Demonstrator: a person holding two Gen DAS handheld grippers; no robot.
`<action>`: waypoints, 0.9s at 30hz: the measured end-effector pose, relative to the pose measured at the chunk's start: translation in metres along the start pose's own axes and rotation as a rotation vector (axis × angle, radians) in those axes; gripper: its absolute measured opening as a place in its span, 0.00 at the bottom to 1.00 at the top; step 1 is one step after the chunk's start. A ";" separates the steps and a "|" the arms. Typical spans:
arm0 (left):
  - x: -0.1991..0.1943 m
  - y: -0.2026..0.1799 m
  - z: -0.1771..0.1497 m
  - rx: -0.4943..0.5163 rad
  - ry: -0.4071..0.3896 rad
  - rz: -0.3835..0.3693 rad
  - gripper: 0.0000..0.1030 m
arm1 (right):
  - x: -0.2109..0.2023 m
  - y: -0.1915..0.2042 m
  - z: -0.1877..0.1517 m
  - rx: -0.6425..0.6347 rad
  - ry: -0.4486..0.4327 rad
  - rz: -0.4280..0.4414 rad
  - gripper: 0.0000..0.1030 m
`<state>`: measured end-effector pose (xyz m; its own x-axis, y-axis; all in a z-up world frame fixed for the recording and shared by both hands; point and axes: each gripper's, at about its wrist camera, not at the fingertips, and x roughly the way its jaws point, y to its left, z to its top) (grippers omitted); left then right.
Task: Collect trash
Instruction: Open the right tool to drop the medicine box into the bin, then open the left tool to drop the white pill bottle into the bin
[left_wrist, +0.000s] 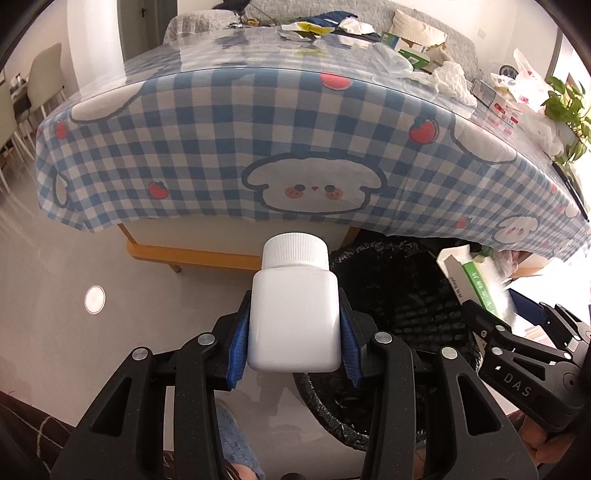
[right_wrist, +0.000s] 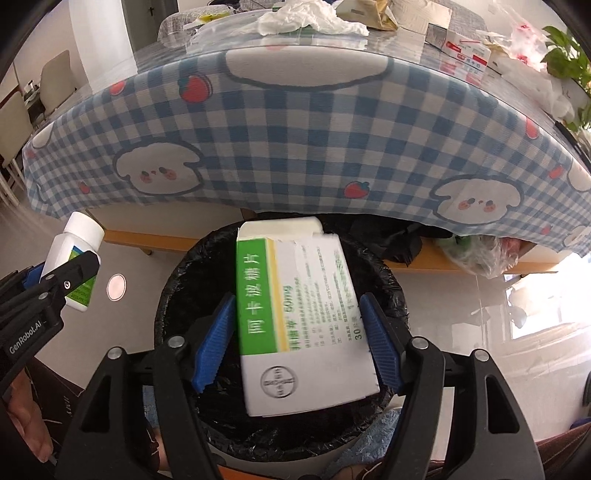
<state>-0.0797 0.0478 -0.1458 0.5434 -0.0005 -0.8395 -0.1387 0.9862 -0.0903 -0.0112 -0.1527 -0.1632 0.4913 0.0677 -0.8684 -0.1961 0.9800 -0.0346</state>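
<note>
My left gripper (left_wrist: 294, 338) is shut on a white plastic pill bottle (left_wrist: 294, 314) with a ribbed cap, held upright beside the bin's left rim. The bottle also shows in the right wrist view (right_wrist: 75, 254). My right gripper (right_wrist: 299, 343) is over the black-lined trash bin (right_wrist: 177, 295). A green and white medicine box (right_wrist: 299, 321) sits between its blue pads; the left pad stands apart from the box, and the box looks blurred. The bin also shows in the left wrist view (left_wrist: 402, 295), with the box (left_wrist: 476, 280) above it.
A table with a blue checked cloth (left_wrist: 221, 147) stands behind the bin. Tissues (left_wrist: 450, 79), boxes (left_wrist: 502, 107) and plastic bags lie on it. A plant (left_wrist: 565, 107) is at the right. Chairs (left_wrist: 40, 81) stand at the left. A clear bag (right_wrist: 476, 254) lies under the table.
</note>
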 end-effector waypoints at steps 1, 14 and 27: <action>0.001 -0.001 0.000 0.002 0.001 0.000 0.40 | 0.000 0.000 0.000 0.000 0.001 0.000 0.69; 0.025 -0.035 -0.012 0.052 0.079 -0.019 0.40 | 0.012 -0.039 -0.009 0.039 0.023 -0.079 0.91; 0.049 -0.081 -0.022 0.102 0.129 -0.058 0.40 | 0.003 -0.094 -0.017 0.139 0.023 -0.157 0.91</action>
<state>-0.0602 -0.0358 -0.1914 0.4365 -0.0730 -0.8967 -0.0217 0.9956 -0.0916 -0.0061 -0.2481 -0.1707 0.4869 -0.0903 -0.8688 0.0006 0.9947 -0.1031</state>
